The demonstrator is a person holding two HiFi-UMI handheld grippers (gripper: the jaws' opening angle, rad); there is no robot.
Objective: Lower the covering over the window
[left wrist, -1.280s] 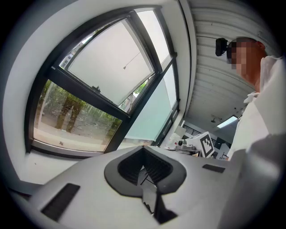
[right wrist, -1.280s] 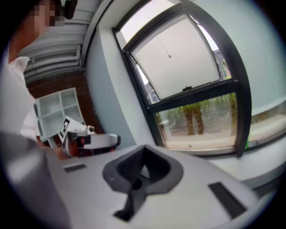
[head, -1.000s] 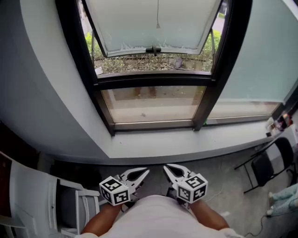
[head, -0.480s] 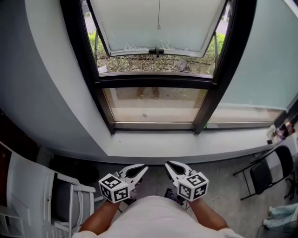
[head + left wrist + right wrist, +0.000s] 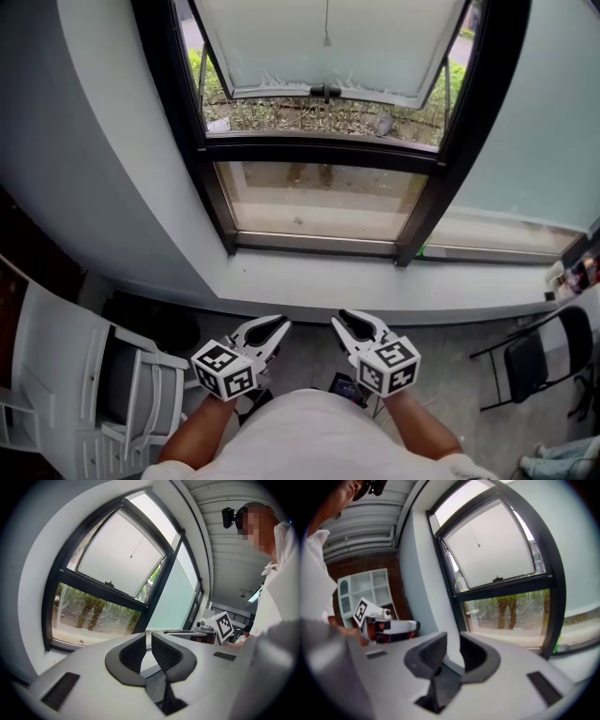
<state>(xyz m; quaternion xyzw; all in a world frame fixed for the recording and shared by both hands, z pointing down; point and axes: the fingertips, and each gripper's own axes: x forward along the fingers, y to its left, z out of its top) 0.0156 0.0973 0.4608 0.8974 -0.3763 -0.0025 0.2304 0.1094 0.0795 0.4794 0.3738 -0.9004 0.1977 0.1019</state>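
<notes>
while the person stands facing the black-framed window (image 5: pixel 314 150), the left gripper (image 5: pixel 283 323) and the right gripper (image 5: pixel 343 318) are held low and near each other, close to the body and well below the white window sill (image 5: pixel 375 292). the jaws of the left gripper are opening and show only a narrow slit. the jaws of the right gripper are opening too, with a wider gap. nothing is between either pair. the frosted upper sash (image 5: pixel 281 47) is tilted outward, and a thin cord with a small end piece (image 5: pixel 326 39) hangs in front of it, well above both grippers. the covering itself shows in no view. on the left stands a white slatted chair (image 5: pixel 70 375), on the right a black folding chair (image 5: pixel 548 345). the right gripper view shows a white shelf unit with open compartments (image 5: pixel 361 592); what is in them i cannot tell.
</notes>
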